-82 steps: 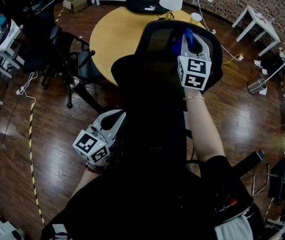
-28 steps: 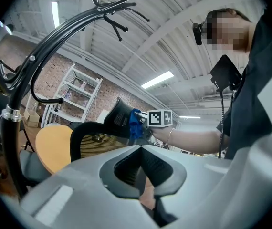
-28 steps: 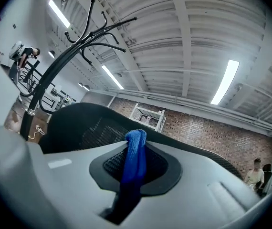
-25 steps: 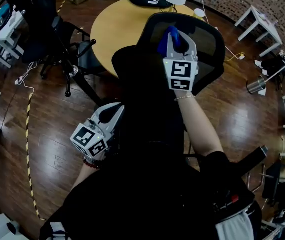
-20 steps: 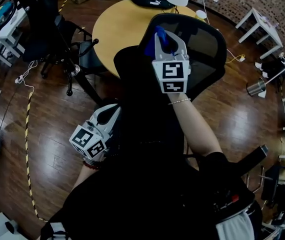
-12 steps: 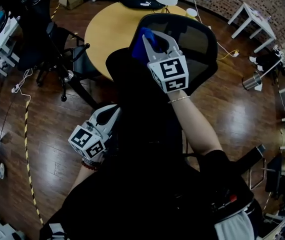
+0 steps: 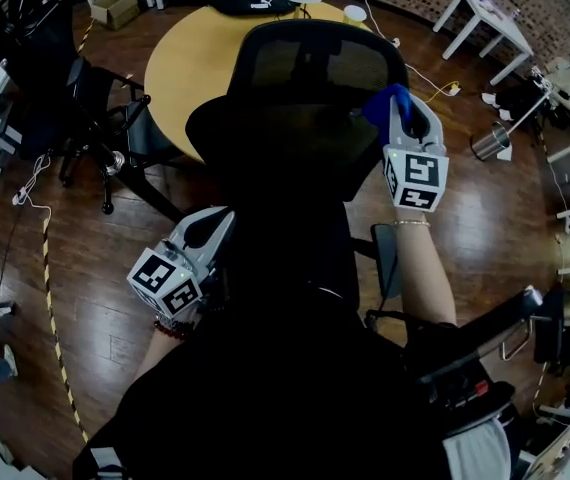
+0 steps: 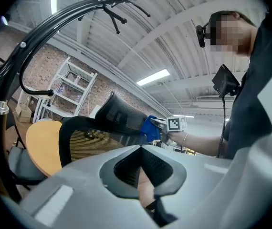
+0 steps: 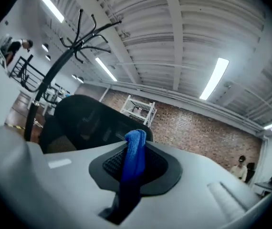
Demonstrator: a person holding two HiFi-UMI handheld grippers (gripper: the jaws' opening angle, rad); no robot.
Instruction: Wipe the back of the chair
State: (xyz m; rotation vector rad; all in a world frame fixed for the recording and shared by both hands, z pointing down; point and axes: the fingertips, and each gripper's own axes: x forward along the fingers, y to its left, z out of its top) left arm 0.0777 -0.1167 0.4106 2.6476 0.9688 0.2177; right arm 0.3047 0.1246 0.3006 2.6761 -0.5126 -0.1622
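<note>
Blue cloth, pinched in right gripper, now at right edge of chair back, upper centre of frame; moments ago at its upper left. One sweep across likely done; lower mesh probably remains. Left gripper, lower left: jaws together, empty.

I find no legible text, number or sign. The black bag on the round worktop bears a white logo, too small to read. The cubes on the left gripper and right gripper carry only black-and-white square patterns.
</note>
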